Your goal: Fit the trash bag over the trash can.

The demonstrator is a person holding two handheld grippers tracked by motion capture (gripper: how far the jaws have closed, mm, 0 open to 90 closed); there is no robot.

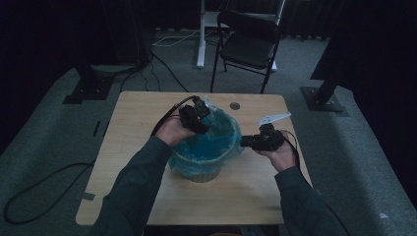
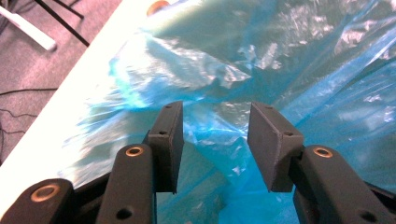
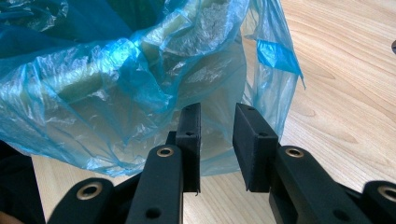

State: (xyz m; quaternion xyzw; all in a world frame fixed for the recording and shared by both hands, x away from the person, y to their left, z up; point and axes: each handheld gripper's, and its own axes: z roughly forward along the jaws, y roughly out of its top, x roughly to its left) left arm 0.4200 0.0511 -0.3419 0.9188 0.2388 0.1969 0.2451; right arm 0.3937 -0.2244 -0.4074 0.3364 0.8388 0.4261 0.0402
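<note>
I see both of my forearms in long dark grey-green sleeves (image 1: 132,184) that end at the wrists. My left gripper (image 1: 194,117) and right gripper (image 1: 263,140) are black, chunky and angular, and each trails a thin black cable (image 1: 167,115). A pale grey three-cornered plate (image 1: 273,118) sits on top of the right one. Up close, the jaws are flat matt-black rectangular blocks on rounded black arms, with brass-coloured rivets (image 2: 134,151) and small dark screw holes (image 3: 153,213).
</note>
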